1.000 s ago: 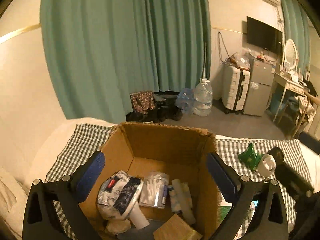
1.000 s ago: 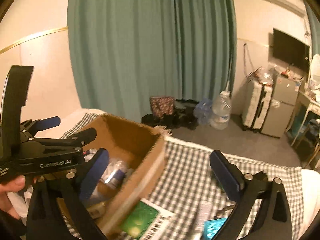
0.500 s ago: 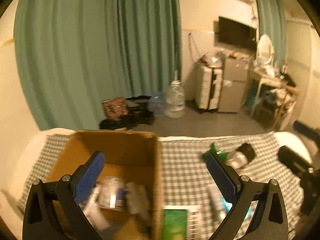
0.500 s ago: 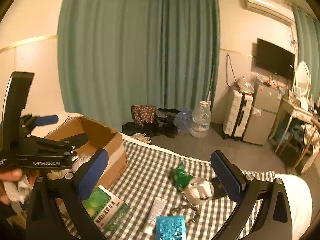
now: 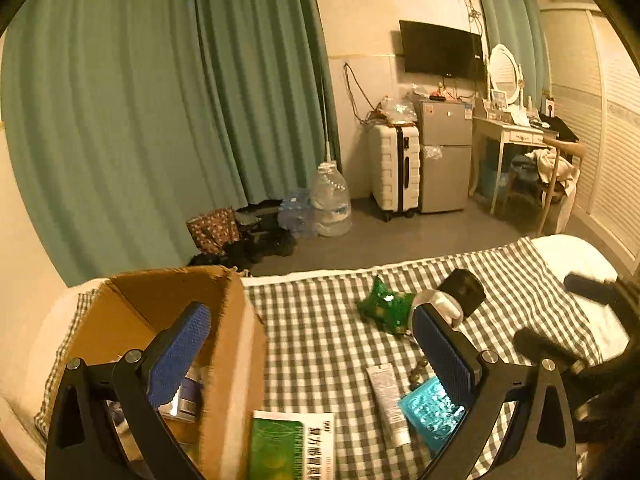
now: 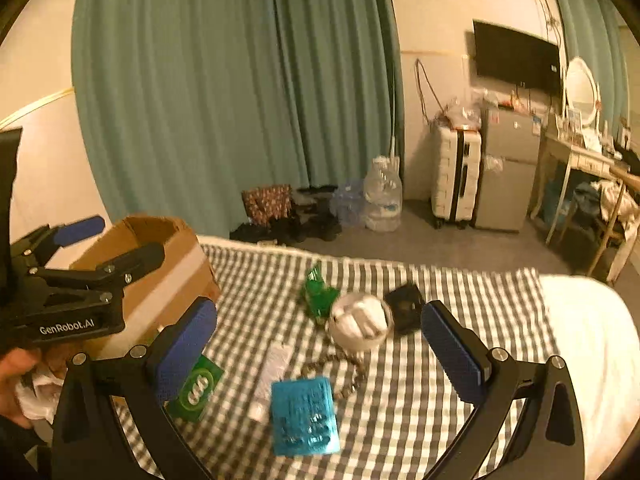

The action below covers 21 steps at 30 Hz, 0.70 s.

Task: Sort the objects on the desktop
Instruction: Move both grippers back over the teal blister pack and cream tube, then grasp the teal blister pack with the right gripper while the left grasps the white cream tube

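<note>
A cardboard box [image 5: 224, 320] [image 6: 168, 272] stands on the left of a checked cloth [image 5: 320, 320] [image 6: 440, 380]. Loose on the cloth lie a green packet [image 5: 386, 308] [image 6: 320, 294], a white round container [image 6: 360, 322] [image 5: 444, 306], a black case [image 5: 460, 290] [image 6: 404, 306], a white tube [image 5: 388, 400] [image 6: 272, 368], a teal blister pack [image 6: 304, 416] [image 5: 432, 412], a bead chain [image 6: 340, 368] and a green-and-white box [image 5: 292, 452] [image 6: 196, 390]. My left gripper [image 5: 316, 352] is open, straddling the box's right wall. My right gripper [image 6: 320, 344] is open above the loose items.
A hand [image 6: 16, 368] holds the left gripper's body [image 6: 68, 304] by the box. Beyond the bed's far edge are a water jug [image 5: 330, 200], bags, a white suitcase [image 5: 394, 168], a small fridge [image 5: 444, 156] and a desk. Green curtains [image 5: 160, 120] hang behind.
Both views have swung rightward from the box to the loose items on the cloth. The left gripper has shifted from over the box interior to its right wall. Both stay open.
</note>
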Motion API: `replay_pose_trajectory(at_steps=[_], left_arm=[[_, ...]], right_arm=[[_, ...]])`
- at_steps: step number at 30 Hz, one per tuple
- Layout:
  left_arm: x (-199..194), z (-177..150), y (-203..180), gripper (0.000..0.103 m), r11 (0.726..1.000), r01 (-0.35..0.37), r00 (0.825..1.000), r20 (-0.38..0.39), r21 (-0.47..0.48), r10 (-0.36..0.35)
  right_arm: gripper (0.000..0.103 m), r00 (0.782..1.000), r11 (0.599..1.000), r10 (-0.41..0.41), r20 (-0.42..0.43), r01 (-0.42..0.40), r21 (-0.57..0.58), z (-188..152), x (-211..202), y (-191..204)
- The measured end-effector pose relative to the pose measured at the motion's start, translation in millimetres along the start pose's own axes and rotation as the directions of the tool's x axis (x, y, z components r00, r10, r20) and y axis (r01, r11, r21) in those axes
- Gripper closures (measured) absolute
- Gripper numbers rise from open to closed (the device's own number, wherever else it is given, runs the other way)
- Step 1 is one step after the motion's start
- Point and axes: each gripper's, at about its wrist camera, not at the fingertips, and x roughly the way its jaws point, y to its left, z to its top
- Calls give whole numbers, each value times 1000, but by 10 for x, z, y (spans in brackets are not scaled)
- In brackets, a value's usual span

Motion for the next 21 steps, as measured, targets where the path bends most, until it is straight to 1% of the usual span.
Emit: replay_pose_trajectory(at_steps=[2,4,6,9,14,18,19,21], left_arm=[[85,-15,-52,0,1000,-7,1000,-20,-11,6],[155,-61,-67,0,1000,-5,999,-43,-16,4],[242,-104,-97,0,1000,-10,998,-68,-15,9],[356,-167,-132,0,1000,-6,995,-96,-19,4],[495,-266,-181,0,1000,-2,993,-115,-14,0],[631,-322,-271,0,1000,7,992,-123,4,-6],[663,-328,-288,0,1000,10,992,-127,5,-9],[727,-346,-309,0,1000,21,991,-131,0,-20]], right_arm=[[0,999,1000,-13,-31,13,6,-93,71,-53],[0,998,1000,-4,-58,5,13,-195,155,-130],[0,996,1000,5,-94,-5,-1,-325,257,-102],[0,992,1000,4,-124,-8,-29,-524,403,-37],[0,977,996,56,-203,-69,-56,-805,656,37],[1,977,994,44,-208,-64,-89,-910,759,58],[1,977,995,29,-213,-49,-88,-928,790,47],[1,973,997,35,-230,-51,-64,-950,847,0]])
